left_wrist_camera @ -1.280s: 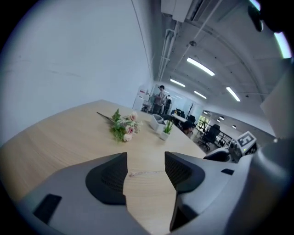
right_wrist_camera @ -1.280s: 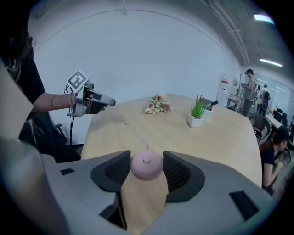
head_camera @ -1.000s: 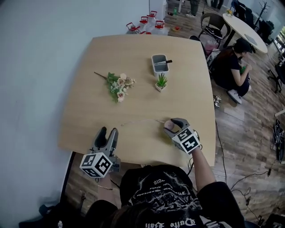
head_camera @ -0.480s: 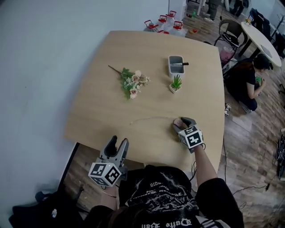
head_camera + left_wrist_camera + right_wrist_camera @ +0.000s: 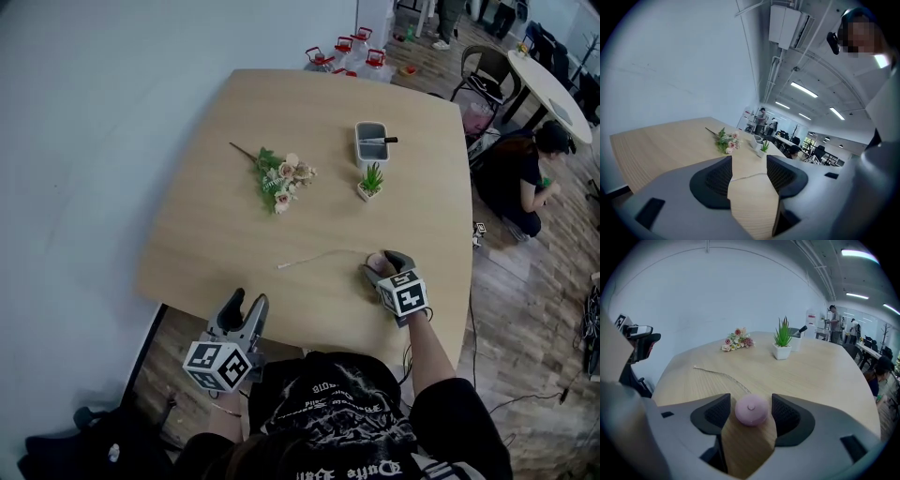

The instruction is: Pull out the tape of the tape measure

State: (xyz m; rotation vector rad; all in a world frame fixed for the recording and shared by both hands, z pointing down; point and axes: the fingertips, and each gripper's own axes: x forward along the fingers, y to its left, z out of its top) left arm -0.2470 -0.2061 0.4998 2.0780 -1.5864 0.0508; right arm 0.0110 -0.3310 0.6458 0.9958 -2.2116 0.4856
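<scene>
A round pink tape measure (image 5: 379, 265) (image 5: 751, 411) rests on the wooden table (image 5: 234, 225) near its front right edge. Its thin tape (image 5: 314, 257) (image 5: 719, 374) lies pulled out to the left, ending loose on the wood. My right gripper (image 5: 382, 262) (image 5: 750, 401) straddles the case; its jaws have just been opening, and small gaps show between pads and case. My left gripper (image 5: 248, 300) (image 5: 749, 164) hovers open and empty just off the table's near edge, apart from the tape's end.
A flower bunch (image 5: 281, 178) lies mid-table. A small potted plant (image 5: 370, 180) and a grey tray with a pen (image 5: 372, 142) stand further back. Water bottles (image 5: 342, 52) sit on the floor behind the table. A person (image 5: 525, 173) sits on the floor at right.
My left gripper has drawn back off the table's near edge, away from the tape. The right gripper's jaws now stand wider around the tape measure on the table.
</scene>
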